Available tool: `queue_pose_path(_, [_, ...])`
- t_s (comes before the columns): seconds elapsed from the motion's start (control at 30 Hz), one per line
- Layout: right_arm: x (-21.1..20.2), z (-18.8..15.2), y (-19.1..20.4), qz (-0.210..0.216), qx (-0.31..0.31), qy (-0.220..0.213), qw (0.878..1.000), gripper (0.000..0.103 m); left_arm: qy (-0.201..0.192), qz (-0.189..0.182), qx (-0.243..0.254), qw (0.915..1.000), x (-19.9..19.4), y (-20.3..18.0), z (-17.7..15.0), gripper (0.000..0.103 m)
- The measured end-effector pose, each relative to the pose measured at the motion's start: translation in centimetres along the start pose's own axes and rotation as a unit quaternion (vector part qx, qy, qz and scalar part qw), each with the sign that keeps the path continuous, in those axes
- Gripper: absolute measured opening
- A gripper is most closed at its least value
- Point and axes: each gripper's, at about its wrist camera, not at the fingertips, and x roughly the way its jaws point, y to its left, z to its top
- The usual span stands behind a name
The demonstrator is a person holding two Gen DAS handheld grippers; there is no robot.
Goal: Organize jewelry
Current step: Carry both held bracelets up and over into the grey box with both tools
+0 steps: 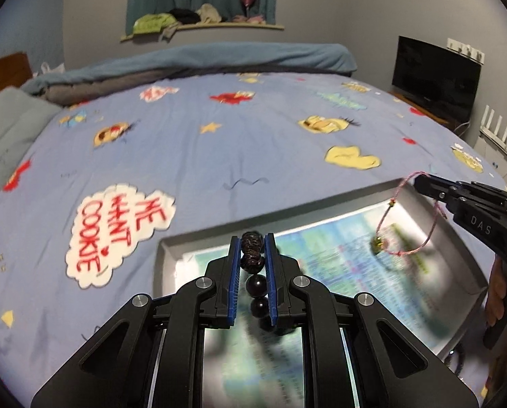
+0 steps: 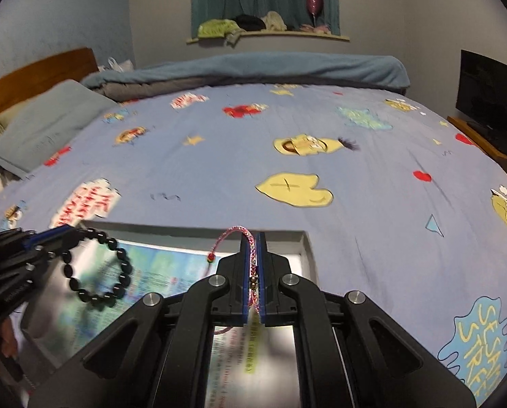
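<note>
My left gripper (image 1: 252, 238) is shut on a black bead bracelet (image 1: 255, 285), with a carved bead at the fingertips. In the right wrist view the bracelet (image 2: 117, 272) hangs as a loop from the left gripper (image 2: 70, 232) above the tray. My right gripper (image 2: 252, 234) is shut on a pink braided cord bracelet (image 2: 234, 231). In the left wrist view the cord (image 1: 406, 224) dangles from the right gripper (image 1: 418, 181) with a small gold charm (image 1: 377, 244) over the tray. The grey tray (image 1: 167, 255) lies on the bed under both grippers, lined with a printed sheet.
The tray's far rim (image 2: 199, 229) lies on a blue cartoon bedsheet (image 2: 287, 156). A pillow (image 2: 49, 119) and a folded blanket (image 2: 253, 68) lie at the far side. A TV (image 2: 491, 91) stands at the right. Dark beads (image 1: 457, 357) lie off the tray's right edge.
</note>
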Motion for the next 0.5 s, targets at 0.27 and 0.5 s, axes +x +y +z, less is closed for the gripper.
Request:
queue_pose_path(0.27, [1.6, -0.7, -0.2, -0.041, -0.006, 0.023, 0.999, 0.004, 0.047, 0.020, -0.035, 0.9981, 2.1, 2.4, -1.4, 0.015])
queue_pose_path(0.5, [2.0, -0.9, -0.2, -0.027, -0.012, 0.030, 0.999, 0.004, 0.057, 0.047, -0.013, 0.9972, 2.7, 1.7, -1.8, 0.015])
